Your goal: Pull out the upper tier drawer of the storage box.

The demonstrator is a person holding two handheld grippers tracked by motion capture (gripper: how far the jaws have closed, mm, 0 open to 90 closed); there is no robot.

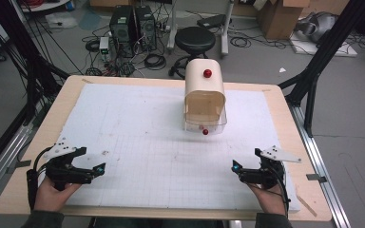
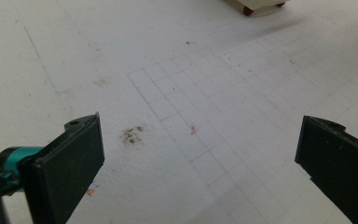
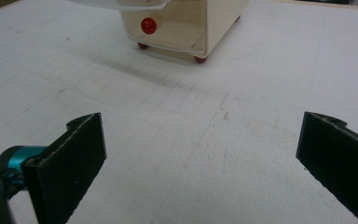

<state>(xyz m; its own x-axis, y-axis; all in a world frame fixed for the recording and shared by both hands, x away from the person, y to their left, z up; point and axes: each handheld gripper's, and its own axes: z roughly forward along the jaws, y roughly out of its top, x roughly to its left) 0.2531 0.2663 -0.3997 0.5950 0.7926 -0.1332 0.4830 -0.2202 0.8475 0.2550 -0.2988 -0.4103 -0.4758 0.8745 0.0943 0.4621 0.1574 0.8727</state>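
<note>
A cream box (image 1: 204,90) with a rounded top stands on the far middle of the white foam mat (image 1: 138,137). It has a red knob (image 1: 207,73) on top and a clear front panel (image 1: 205,124) with a second red knob (image 1: 205,131). My left gripper (image 1: 91,160) rests at the near left, open, with nothing between its black jaws (image 2: 198,154). My right gripper (image 1: 247,159) rests at the near right, also open and empty (image 3: 200,140). The right gripper view looks at the box (image 3: 214,18), its front knob (image 3: 148,25) and its small red feet (image 3: 199,59).
The mat carries a pencilled grid and a dark smudge (image 2: 133,134) near the left gripper. The wooden table edge (image 1: 43,123) frames the mat. Behind the table are a black stool (image 1: 196,39), computer towers (image 1: 133,28), cables and cardboard boxes on the floor.
</note>
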